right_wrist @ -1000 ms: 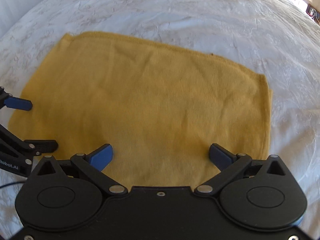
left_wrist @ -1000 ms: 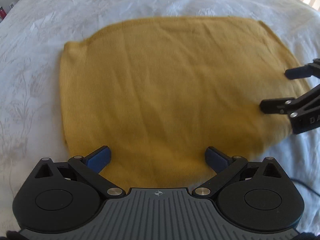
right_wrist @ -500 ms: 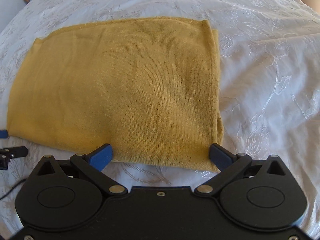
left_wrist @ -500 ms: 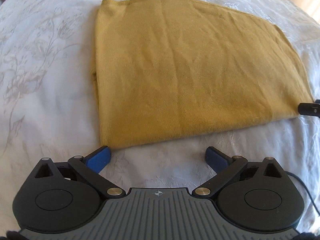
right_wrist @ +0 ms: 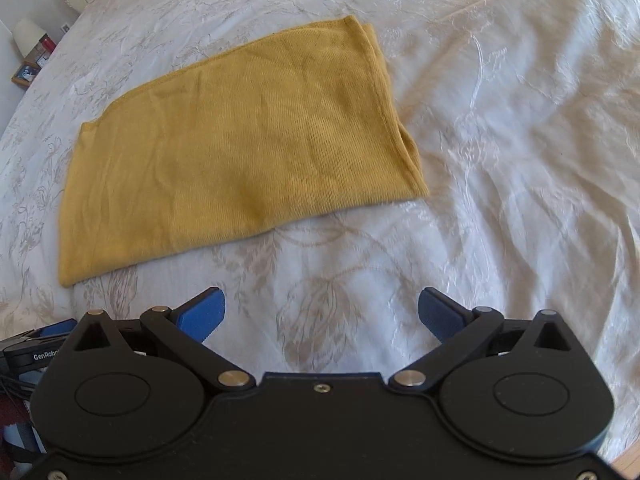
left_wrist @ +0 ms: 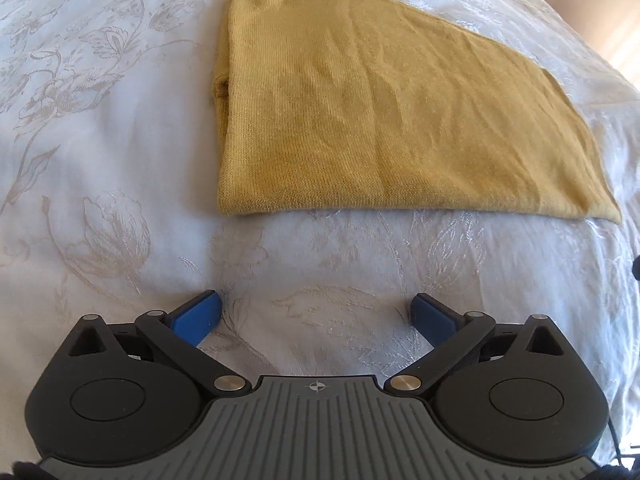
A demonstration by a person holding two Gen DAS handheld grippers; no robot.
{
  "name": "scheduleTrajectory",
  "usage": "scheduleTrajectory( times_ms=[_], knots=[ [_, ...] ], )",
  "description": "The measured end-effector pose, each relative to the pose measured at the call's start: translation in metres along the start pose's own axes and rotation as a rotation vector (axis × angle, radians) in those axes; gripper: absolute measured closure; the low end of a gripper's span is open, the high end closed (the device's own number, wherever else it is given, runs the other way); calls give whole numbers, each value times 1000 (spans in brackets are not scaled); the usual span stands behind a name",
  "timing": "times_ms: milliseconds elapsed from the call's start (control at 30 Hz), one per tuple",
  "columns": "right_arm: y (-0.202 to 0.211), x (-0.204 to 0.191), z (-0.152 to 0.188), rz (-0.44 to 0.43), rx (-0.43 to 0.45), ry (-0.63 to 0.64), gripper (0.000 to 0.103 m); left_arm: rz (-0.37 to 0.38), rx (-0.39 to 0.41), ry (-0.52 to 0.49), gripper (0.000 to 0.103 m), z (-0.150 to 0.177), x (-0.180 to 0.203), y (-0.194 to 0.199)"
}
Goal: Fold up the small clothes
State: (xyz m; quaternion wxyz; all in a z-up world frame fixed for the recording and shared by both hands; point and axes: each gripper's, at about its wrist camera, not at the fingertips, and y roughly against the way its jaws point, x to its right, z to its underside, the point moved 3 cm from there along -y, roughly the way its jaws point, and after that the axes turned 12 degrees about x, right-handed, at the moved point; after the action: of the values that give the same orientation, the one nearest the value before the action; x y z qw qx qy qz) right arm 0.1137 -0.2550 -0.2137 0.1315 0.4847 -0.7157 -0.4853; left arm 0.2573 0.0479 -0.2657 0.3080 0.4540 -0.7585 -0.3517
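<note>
White embroidered bedspread (left_wrist: 120, 160) covers the bed, and the yellow knit (left_wrist: 380, 108) lies flat across the upper middle of both frames, doubled over, layered edges showing at its ends. Left claw (left_wrist: 316, 316) and right claw (right_wrist: 322, 310) hover at the bottom, spread wide and empty, clear of the cloth. One fold looks done; I judge another remains.

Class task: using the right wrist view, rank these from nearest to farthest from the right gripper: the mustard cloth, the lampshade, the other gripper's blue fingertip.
1. Blue fingertip, low at the far left, beside the right gripper.
2. Mustard cloth, ahead, centre-left on the bedspread.
3. Lampshade, top-left corner, beyond the bed.
</note>
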Motion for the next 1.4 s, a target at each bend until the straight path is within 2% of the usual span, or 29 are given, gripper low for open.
scheduleTrajectory(
  times_ms=[167,200,333,500,700,833,867,967,1100,1233,1400],
  knots=[
    [13,11,11,-7,-6,-34,1,-44,15,-30,0,7,10,-2],
    [13,15,9,-13,-5,-39,1,-54,11,-40,0,-6,18,-5],
    [7,31,-2,-23,-8,-62,1,-83,-15,-24,0,-12,28,-15],
    [-14,49,-40,-88,9,-102,1,-132,-57,28,0,-14,35,-13],
    [-61,63,-91,-182,-2,-119,1,-184,-101,127,1,-19,40,-12],
    [-92,66,-114,-226,-28,-110,1,-238,-91,197,4,-16,45,2],
    [-100,66,-119,-242,-36,-110,1,-247,-86,209,11,-15,47,6],
    [-116,68,-127,-291,-53,-105,0,-254,-69,241,13,-16,58,22],
    [-131,70,-134,-376,-64,-119,0,-259,-18,206,13,-40,81,36],
    [-137,75,-140,-474,-56,-167,0,-229,46,145,13,-82,104,32],
    [-143,68,-141,-497,-56,-158,0,-186,90,97,13,-129,121,3]
  ],
)
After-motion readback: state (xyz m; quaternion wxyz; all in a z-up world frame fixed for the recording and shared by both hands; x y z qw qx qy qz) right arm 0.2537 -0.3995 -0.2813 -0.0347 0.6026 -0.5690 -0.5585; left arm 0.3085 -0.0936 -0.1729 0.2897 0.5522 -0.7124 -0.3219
